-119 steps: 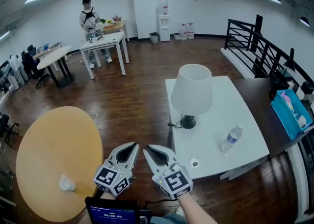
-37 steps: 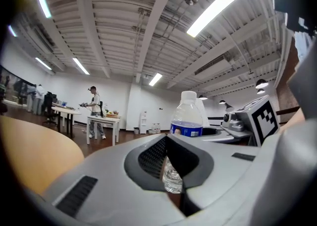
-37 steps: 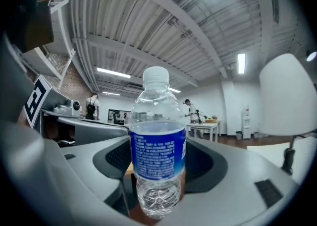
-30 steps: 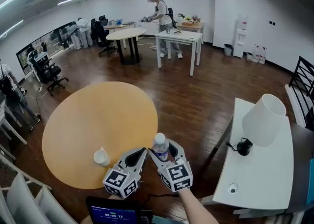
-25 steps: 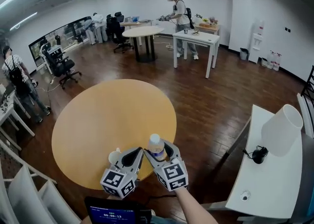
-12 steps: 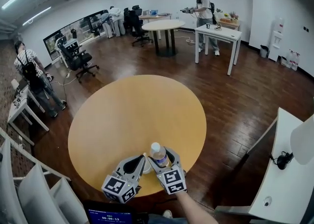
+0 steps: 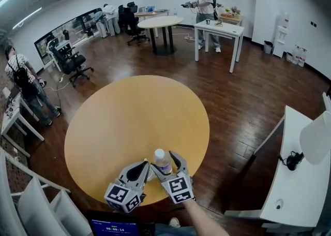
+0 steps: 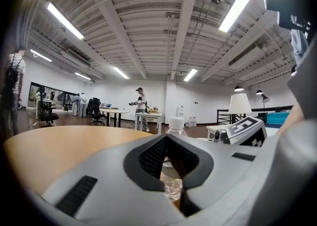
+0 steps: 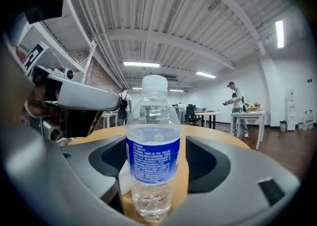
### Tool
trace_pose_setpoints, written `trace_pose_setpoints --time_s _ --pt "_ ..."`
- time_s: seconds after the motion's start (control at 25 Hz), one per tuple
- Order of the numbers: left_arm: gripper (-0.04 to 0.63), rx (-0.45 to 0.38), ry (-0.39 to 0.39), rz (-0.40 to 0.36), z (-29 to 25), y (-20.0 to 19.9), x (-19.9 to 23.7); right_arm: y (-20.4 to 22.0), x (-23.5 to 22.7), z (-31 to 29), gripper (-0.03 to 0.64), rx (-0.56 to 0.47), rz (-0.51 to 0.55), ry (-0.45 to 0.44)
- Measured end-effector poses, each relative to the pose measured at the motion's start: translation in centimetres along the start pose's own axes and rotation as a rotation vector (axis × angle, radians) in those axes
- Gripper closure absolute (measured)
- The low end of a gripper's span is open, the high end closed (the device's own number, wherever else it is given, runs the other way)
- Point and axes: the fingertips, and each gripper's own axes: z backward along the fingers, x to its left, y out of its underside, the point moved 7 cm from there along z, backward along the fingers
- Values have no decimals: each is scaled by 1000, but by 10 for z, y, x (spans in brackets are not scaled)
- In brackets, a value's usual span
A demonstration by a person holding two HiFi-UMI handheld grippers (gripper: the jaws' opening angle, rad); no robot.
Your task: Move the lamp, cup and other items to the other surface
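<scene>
A large round wooden table (image 7: 135, 121) is seen in the middle of the head view, with dark plank flooring around it. A white rectangular table (image 7: 297, 180) is set well apart from it at the right edge, and a lamp (image 7: 315, 139) with a white shade is left standing on that table, its dark base and cord just beside the shade.

At the near edge of the round table the two grippers are held side by side. The jaws of the left gripper (image 7: 144, 164) are pressed together at their tips, and nothing is pinched between them. The jaws of the right gripper (image 7: 166, 163) are being opened; they are spread to either side of a clear water bottle (image 9: 152, 141), and a strip of tabletop can be seen between the bottle and the pad on one side, so the bottle is not squeezed.

The bottle, blue-labelled and white-capped, is stood upright on the round table. A small white cup (image 9: 124, 180) is seen just behind it, also on the round table, close to the left gripper's tips.
</scene>
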Motion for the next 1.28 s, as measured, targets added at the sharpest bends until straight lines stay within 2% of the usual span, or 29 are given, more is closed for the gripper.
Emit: trace_pose_setpoints --time_s 0.4,0.56,0.76,0.8,0.88,0.92,1.0,1.08,1.2,1.28 --pt "581 -10 -4 5 11 -1 -6 0 9 10 253 2 -64 -48" --pt "581 -13 13 0 14 -6 -10 -8 13 26 253 -26 -52 -7" --pt "581 -13 112 -24 -3 -10 -42 -23 1 66 256 -60 -48 69" --pt "581 -15 143 -32 -9 -11 -51 -28 -4 76 291 -69 -44 91" --pt "581 -24 209 -42 -22 -15 -70 -38 -17 99 306 -89 -28 153" --pt "581 -29 240 -45 -30 -18 -81 -42 -24 112 337 -101 -17 186" --pt "583 -46 296 -48 -45 -23 -103 -51 -35 140 468 -120 -7 249" --pt "582 -62 354 -49 -61 -27 -126 -59 -46 168 544 -130 -12 308" --pt "583 -62 449 -54 -84 -32 -161 -66 -61 205 603 -134 -2 390" --pt "583 -62 504 -50 -95 -38 -182 -72 -67 225 617 -133 7 437"
